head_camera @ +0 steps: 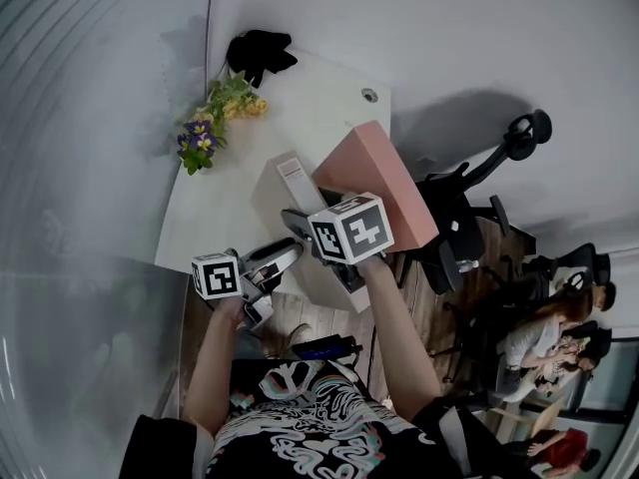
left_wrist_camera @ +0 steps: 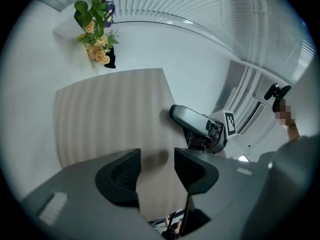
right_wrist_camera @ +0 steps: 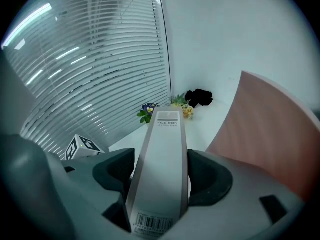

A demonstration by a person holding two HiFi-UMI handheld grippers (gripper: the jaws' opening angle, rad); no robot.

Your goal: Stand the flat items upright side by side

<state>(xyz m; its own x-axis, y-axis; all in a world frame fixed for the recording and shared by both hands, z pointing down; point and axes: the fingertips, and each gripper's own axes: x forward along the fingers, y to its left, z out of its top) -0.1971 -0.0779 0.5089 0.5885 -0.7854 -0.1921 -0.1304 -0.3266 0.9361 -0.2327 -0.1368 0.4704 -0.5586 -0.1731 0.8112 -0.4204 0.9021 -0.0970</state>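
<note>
The grey cardboard file box (right_wrist_camera: 167,134) stands on edge just beside the pink flat box (right_wrist_camera: 265,134), with the right gripper (right_wrist_camera: 160,174) holding its jaws apart astride the spine (the left gripper (left_wrist_camera: 156,171) has its jaws apart on nothing), so it is best to draw away straight, without nudging.

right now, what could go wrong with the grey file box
The file box stands in the right claw, and how firmly its pads hold is unclear; if loose, it may topple against the pink box. It also seems close to the table's near edge, so a nudge could slide it off.
</note>
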